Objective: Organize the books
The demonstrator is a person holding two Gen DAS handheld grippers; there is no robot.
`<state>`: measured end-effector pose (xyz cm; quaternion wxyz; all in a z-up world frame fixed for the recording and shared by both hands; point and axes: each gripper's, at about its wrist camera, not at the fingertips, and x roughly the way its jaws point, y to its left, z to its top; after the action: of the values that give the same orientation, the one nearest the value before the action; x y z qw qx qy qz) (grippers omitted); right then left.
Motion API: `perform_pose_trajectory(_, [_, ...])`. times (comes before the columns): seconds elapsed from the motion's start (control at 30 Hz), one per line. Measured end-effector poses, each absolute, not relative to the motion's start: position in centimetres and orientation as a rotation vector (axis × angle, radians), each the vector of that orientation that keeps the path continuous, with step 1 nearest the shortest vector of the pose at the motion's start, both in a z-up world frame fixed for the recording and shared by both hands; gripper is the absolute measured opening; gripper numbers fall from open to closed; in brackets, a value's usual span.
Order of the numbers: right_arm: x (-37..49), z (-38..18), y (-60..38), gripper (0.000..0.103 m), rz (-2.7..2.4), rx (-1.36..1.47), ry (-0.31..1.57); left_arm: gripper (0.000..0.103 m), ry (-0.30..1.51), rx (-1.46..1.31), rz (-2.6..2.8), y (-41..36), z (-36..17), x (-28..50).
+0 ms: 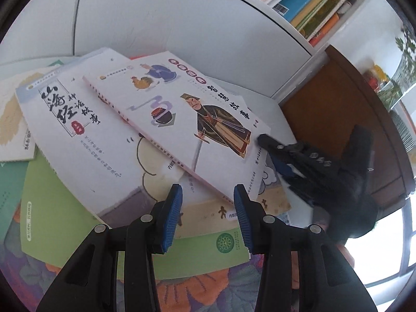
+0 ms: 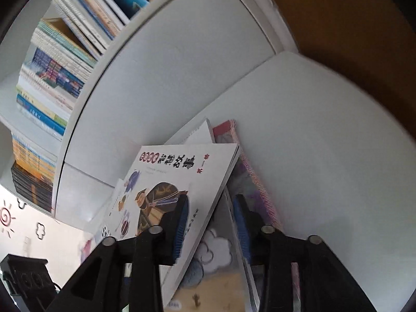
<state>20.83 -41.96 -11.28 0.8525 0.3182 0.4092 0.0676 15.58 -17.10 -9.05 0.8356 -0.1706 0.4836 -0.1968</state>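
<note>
Left gripper (image 1: 208, 213) gapes empty over piled books (image 1: 104, 140); right gripper (image 2: 212, 223) loosely straddles the warrior book (image 2: 182, 176); bookcase (image 1: 182, 26) behind.

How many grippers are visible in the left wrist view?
2. The left gripper fills the bottom edge, above the book pile; the right gripper comes in from the right, at the top book's corner. None seems hidden.

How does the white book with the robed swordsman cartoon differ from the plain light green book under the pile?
The white swordsman book lies on top of the pile, its cover fully shown; the light green book sits near the bottom, mostly covered. The swordsman book carries colourful cartoon figures; the green book shows mainly a small round emblem. The right gripper reaches the swordsman book's corner, not the green book. Both are thin softcovers.
</note>
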Motion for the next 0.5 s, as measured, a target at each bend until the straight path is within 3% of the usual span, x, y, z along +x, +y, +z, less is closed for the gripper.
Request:
perform_pose_trajectory(0.13, [21.0,-12.4,-42.0,0.037,0.186,0.723,0.803,0.039,1.016,-0.340,-0.417,-17.4,-9.1,15.5])
perform_pose_trajectory(0.27, [20.6,-12.0,-42.5,0.022,0.243,0.748,0.822,0.040,1.003,-0.314,-0.372,-16.9,-8.7,15.4])
perform_pose_trajectory(0.5, [18.7,-12.1,-39.2,0.021,0.356,0.724,0.992,0.045,1.065,-0.276,-0.291,-14.4,-9.1,16.0])
